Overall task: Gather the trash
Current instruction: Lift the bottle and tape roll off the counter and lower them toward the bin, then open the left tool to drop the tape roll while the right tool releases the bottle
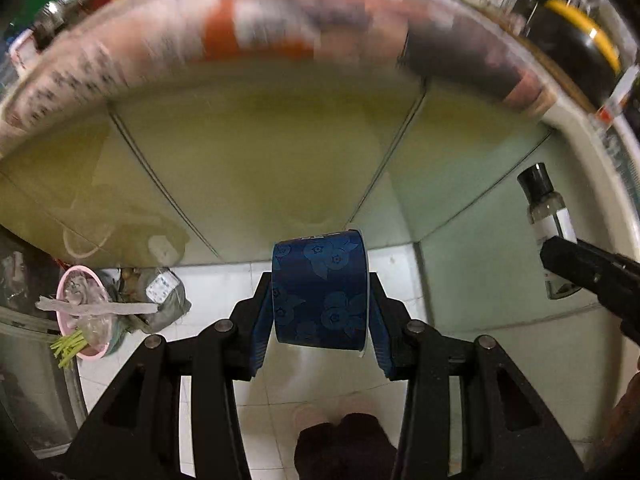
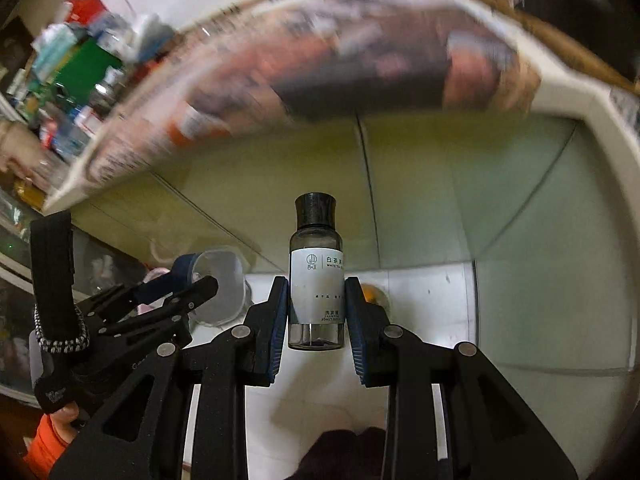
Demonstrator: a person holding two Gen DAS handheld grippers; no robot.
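We held a blue-patterned cup clamped in our left gripper and a small shampoo bottle pinched in our right gripper, both angled toward the floor, presumably for binning.

Under the edge of a cluttered table, over a tiled floor

White floor tiles run below a yellow-green panelled front split by thin dark seams, paler green toward the right. Above it a cream table edge carries blurred printed paper, with a jumble of boxes and bottles behind, too smeared to name. A pink basin heaped with scraps stands on the floor by a grey bag. The light is dim and yellowish.
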